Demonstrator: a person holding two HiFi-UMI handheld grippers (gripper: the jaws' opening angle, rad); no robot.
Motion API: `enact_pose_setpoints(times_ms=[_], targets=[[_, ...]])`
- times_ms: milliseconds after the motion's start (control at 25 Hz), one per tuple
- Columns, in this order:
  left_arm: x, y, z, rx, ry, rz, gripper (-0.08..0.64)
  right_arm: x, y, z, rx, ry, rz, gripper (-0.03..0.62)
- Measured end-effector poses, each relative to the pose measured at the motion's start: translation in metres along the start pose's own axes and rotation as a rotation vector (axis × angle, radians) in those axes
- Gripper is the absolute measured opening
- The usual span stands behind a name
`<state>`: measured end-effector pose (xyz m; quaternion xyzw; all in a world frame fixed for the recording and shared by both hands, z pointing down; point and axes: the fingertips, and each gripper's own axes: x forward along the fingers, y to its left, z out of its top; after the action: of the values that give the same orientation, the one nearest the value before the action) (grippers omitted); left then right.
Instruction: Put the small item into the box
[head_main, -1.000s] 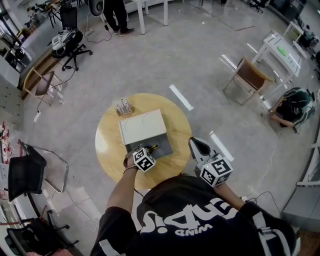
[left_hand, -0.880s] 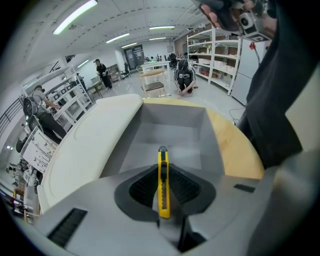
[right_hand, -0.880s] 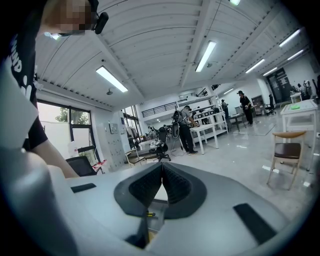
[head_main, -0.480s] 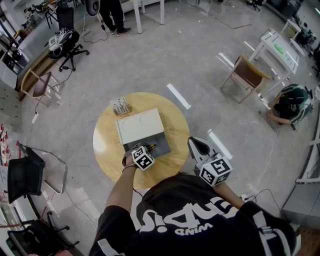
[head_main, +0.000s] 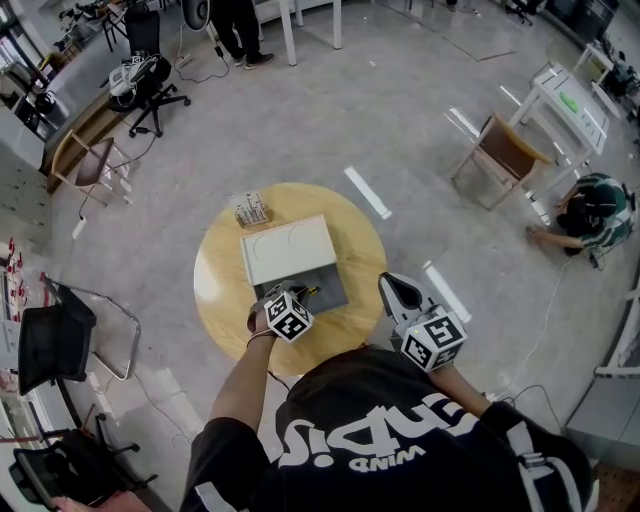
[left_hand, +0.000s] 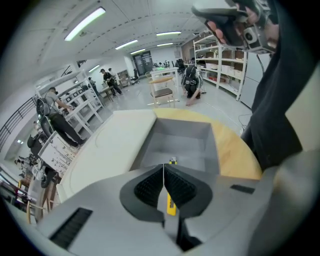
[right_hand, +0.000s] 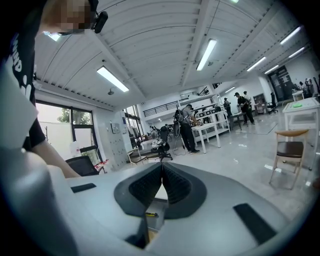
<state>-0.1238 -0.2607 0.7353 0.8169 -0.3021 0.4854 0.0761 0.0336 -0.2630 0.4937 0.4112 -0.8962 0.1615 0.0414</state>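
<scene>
- Down on the floor of the open grey box (left_hand: 180, 131) lies the small yellow item (left_hand: 170, 206), and by the look of it, it's home already.
- Its long axis runs straight along the left hand-held gripper (left_hand: 163, 167): dark tip pointing away, yellow body showing just beneath the pads.
- That gripper's jaws are pressed together, with nothing visible between the pads. Whether they touch the item below, I cannot tell.
- My read for the next move: lift up and back along that same line.
- Out by the table (head_main: 220, 290) edge, the right hand-held gripper (right_hand: 162, 167) is closed on nothing, so the left is far nearer.
</scene>
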Motion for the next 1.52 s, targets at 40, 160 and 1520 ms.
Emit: enact_pose_setpoints(times_ms=[40,160,1520], targets=[[-0.006,0.003,0.003,-0.020,-0.018,0.013,0.012,0.001,0.000,-0.001,0.000,0.001,0.004,0.003],[-0.032,0.013,0.018,-0.100,-0.100,0.056,0.009,0.005,0.004,-0.001,0.002,0.005,0.019,0.003],[-0.266,0.027,0.061,-0.678,-0.762,0.479,0.009,0.037,0.041,0.009,-0.078,0.025,0.179,0.003]])
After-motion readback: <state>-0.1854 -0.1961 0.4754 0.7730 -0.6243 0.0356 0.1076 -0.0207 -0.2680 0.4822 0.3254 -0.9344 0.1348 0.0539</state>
